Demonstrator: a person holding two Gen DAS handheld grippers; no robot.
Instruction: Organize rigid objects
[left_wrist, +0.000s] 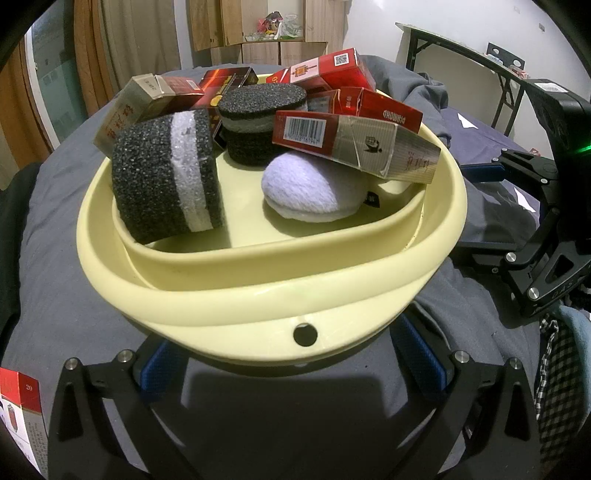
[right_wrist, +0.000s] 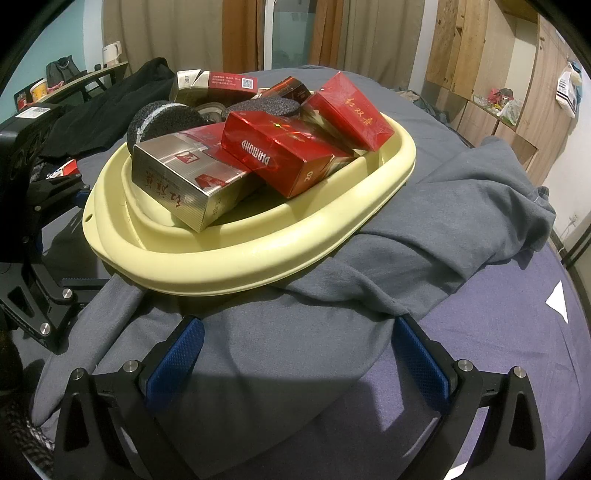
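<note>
Nearest the lens in the left wrist view, the left gripper (left_wrist: 295, 354) spreads its blue pads (left_wrist: 162, 369) wide at the bottom of the frame, either side of the near lip of the cream basin (left_wrist: 258, 295), grasping nothing. The lip hangs over the fingers; whether it touches them I cannot tell.

And that basin, centre frame on the grey bedcover (left_wrist: 55, 221), is packed! Two black-and-white foam cylinders (left_wrist: 166, 173), a pale soft pad (left_wrist: 306, 192), and red and silver cigarette packs (left_wrist: 354, 144) heaped across its back and right side, some leaning on the rim. So most of the gathering looks done. Left over: one more pack (left_wrist: 22, 413) lies outside at the lower left edge, and the pile is loose, not neat.

Over to the right wrist view: the right gripper (right_wrist: 297, 354) sits low, centre-bottom, fingers released and empty, hovering over a rumpled grey garment (right_wrist: 424, 221) just short of the basin rim, pointing at it. The basin rests partly on that garment.
</note>
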